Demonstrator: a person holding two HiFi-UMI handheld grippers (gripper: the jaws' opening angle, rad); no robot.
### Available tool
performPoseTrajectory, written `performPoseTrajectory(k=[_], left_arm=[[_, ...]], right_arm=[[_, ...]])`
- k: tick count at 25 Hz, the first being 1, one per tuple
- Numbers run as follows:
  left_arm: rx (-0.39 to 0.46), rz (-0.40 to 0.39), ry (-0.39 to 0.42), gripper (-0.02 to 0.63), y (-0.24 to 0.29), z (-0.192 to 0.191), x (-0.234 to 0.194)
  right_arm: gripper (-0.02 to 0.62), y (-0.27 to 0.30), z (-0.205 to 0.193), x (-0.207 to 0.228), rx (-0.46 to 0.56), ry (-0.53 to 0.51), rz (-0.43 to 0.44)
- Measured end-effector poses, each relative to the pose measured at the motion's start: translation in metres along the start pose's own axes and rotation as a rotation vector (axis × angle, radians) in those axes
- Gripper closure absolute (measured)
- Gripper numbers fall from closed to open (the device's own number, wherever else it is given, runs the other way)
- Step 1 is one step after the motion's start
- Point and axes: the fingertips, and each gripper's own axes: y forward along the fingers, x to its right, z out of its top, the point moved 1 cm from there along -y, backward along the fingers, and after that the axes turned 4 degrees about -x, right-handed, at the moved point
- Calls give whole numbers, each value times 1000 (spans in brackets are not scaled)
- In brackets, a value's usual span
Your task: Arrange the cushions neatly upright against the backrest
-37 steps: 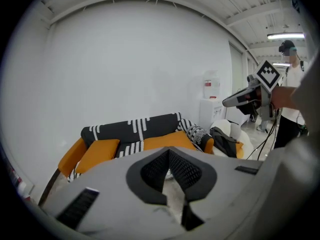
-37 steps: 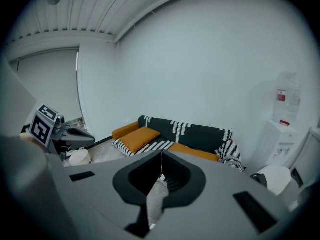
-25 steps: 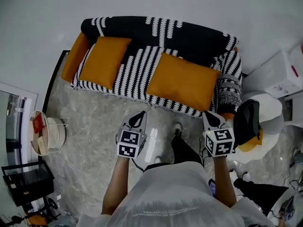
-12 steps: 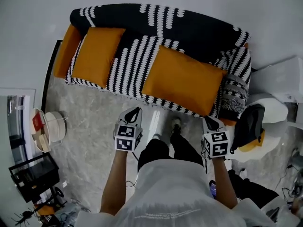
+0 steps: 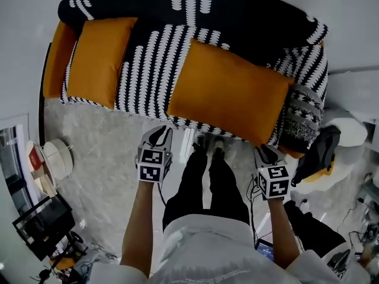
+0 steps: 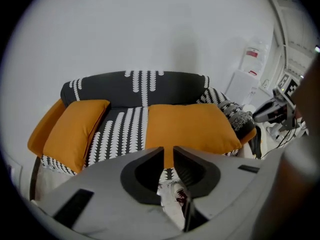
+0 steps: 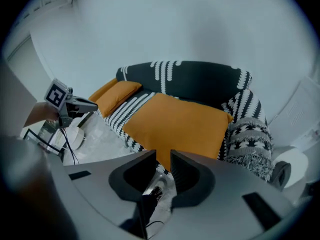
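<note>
A large orange cushion (image 5: 228,93) lies flat on the right half of the black-and-white sofa (image 5: 237,5). A smaller orange cushion (image 5: 100,58) leans on the left armrest. My left gripper (image 5: 161,134) hovers over the floor just before the seat's front edge, left of the large cushion. My right gripper (image 5: 265,152) hangs below the large cushion's right front corner. Both pairs of jaws have just been opening and stand a narrow gap apart with nothing between them. The left gripper (image 6: 168,151) looks at the large cushion (image 6: 192,126), and so does the right gripper (image 7: 163,156).
A grey patterned throw (image 5: 302,114) drapes the right armrest. A black bag (image 5: 317,152) sits on a white seat at the right. A round white basket (image 5: 56,158) and a black rack (image 5: 38,229) stand at the left. The person's legs (image 5: 207,176) are between the grippers.
The view has closed in on the sofa. Both grippers have sunk and moved toward the seat's front edge, keeping their spacing.
</note>
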Motion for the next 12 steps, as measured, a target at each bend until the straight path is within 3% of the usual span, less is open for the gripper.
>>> performPoseTrajectory(k=[12], left_arm=[[-103, 3, -93, 468, 143, -68, -64]], right_arm=[[468, 112, -66, 63, -108, 80, -139]])
